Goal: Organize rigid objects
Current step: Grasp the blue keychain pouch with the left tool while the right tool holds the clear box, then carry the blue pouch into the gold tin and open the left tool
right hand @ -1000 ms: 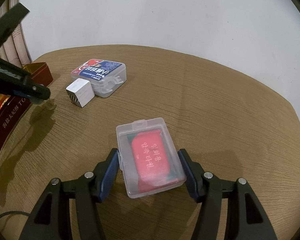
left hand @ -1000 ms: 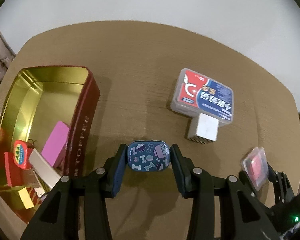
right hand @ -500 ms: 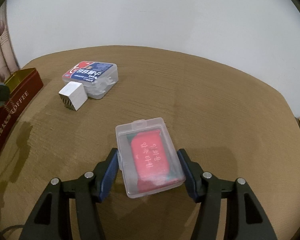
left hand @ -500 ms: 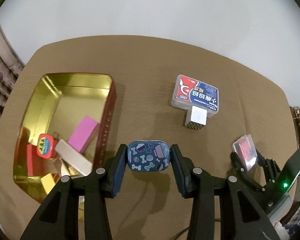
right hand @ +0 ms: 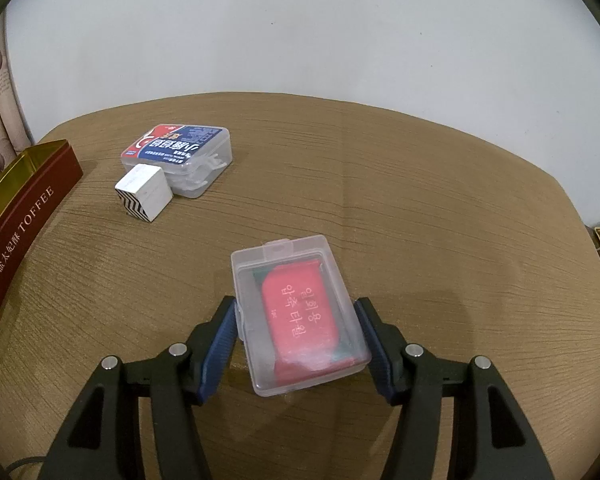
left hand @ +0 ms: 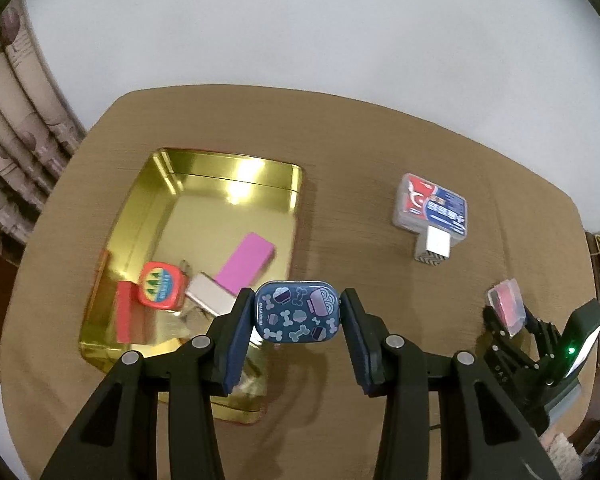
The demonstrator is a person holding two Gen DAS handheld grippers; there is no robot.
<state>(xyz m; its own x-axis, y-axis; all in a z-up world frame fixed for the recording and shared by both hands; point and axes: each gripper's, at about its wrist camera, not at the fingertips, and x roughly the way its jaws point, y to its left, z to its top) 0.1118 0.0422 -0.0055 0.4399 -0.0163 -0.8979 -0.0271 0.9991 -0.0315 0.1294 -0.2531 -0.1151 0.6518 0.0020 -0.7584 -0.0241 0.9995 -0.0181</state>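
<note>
The left gripper (left hand: 298, 316) clamps a small blue bone-patterned tin (left hand: 296, 313) above the gold-lined toffee tin (left hand: 236, 168), while the right gripper (right hand: 296, 332) grips a clear plastic case (right hand: 300, 320) holding a red pack.

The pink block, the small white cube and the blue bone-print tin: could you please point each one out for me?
pink block (left hand: 245, 262): left wrist view, middle of its top face.
small white cube (right hand: 145, 188): right wrist view, its white top face.
blue bone-print tin (left hand: 298, 311): left wrist view, centre of its lid.
</note>
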